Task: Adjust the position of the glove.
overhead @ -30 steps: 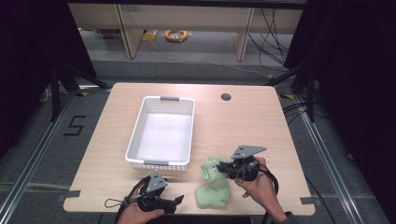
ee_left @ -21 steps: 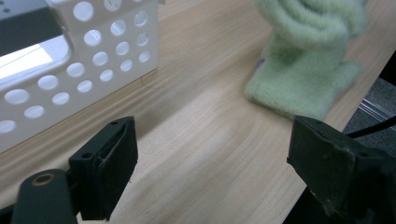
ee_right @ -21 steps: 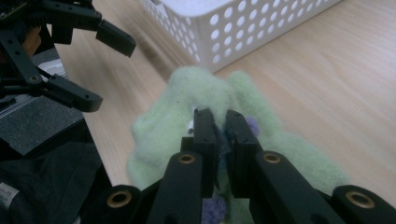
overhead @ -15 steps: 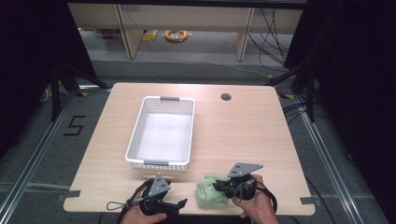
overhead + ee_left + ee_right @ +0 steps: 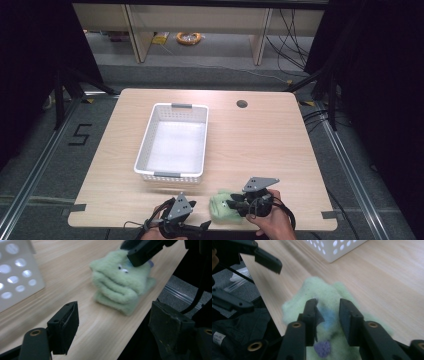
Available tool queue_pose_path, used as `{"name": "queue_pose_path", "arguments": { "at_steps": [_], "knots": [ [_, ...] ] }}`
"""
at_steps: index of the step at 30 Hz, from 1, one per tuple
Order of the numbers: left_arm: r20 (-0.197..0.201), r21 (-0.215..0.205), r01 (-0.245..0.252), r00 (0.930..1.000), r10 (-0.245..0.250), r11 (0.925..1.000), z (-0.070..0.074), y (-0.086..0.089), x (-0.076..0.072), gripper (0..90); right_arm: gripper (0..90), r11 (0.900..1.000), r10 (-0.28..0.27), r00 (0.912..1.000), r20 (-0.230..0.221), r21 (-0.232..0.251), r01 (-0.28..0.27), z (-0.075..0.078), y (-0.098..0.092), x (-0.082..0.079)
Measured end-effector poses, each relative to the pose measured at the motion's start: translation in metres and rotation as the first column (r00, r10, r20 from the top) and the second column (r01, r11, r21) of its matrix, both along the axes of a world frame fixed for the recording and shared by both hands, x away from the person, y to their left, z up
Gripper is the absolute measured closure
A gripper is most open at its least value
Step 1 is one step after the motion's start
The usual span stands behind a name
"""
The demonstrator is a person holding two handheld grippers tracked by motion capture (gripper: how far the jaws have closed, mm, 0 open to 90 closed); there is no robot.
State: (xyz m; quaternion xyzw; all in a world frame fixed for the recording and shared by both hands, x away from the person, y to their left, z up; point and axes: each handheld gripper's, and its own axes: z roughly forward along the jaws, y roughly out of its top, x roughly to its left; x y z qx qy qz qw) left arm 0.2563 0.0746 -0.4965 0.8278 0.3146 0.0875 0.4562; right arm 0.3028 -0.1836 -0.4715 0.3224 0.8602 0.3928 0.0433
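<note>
Right fingers: narrowly parted, clamped on the green plush toy.
Left fingers: spread wide, grasping nothing, aimed at the toy from just beside it.
Toy: lies at the table near edge, between both grippers.
White basket: well behind the toy, mid-table.

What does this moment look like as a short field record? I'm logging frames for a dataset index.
surface: wooden table
container: white perforated basket, nothing seen inside
item: green plush toy, folded, at the table's near edge
right hand-held gripper: jaws closed on the green plush toy
left hand-held gripper: jaws open, beside the toy, not touching it
toy and basket: apart
</note>
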Motion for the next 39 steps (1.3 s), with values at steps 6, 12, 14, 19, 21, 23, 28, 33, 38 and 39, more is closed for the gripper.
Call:
{"name": "queue_pose_path", "arguments": {
  "at_steps": [6, 12, 14, 19, 21, 23, 28, 33, 38, 39],
  "knots": [
    [-0.008, -0.005, 0.023, 0.9997, -0.023, 0.9997, -0.001, -0.015, -0.002, 27.7, 64.6, 1.0, -0.015, 0.9984, 0.054, -0.004, 0.015, 0.011, -0.018, 0.001],
    [0.011, -0.01, 0.032, 0.9994, -0.032, 0.9994, 0.0, -0.033, 0.003, 35.2, 65.0, 0.997, -0.049, 0.9974, 0.054, -0.064, 0.052, 0.009, -0.032, 0.003],
    [0.015, 0.034, 0.052, 0.9985, -0.052, 0.9981, 0.0, -0.036, 0.005, 36.1, 64.7, 0.996, -0.059, 0.997, 0.049, -0.066, 0.063, 0.007, -0.034, 0.005],
    [0.038, 0.127, 0.056, 0.9974, -0.061, 0.9903, -0.005, -0.041, 0.01, 41.6, 64.5, 0.995, -0.046, 0.9989, 0.01, -0.089, 0.047, -0.002, -0.031, 0.007],
    [0.04, 0.136, 0.035, 0.9984, -0.041, 0.99, -0.007, -0.041, 0.01, 49.5, 66.4, 0.994, -0.055, 0.9984, -0.014, -0.091, 0.053, -0.004, -0.03, 0.006],
    [0.048, 0.121, 0.033, 0.9981, -0.039, 0.9921, -0.005, -0.041, 0.01, 58.2, 69.8, 0.996, -0.061, 0.9973, -0.04, -0.072, 0.058, -0.006, -0.032, 0.007],
    [0.078, 0.135, 0.055, 0.9948, -0.066, 0.9893, -0.001, -0.04, 0.01, 75.7, 83.6, 0.997, -0.034, 0.9974, -0.064, -0.073, 0.029, -0.009, -0.033, 0.008],
    [0.075, 0.127, 0.062, 0.9946, -0.071, 0.99, 0.002, -0.038, 0.01, 80.8, 87.3, 0.997, -0.014, 0.9995, -0.028, -0.077, 0.011, -0.003, -0.03, 0.004],
    [0.122, 0.129, 0.043, 0.9908, -0.059, 0.9907, 0.015, -0.03, 0.018, 81.8, 87.6, 0.999, 0.005, 1.0, -0.004, -0.044, -0.005, 0.01, -0.029, -0.005],
    [0.127, 0.132, 0.049, 0.9898, -0.066, 0.99, 0.018, -0.029, 0.02, 81.9, 87.6, 0.999, 0.027, 0.9996, 0.006, -0.023, -0.027, 0.012, -0.027, -0.008]
  ]
}}
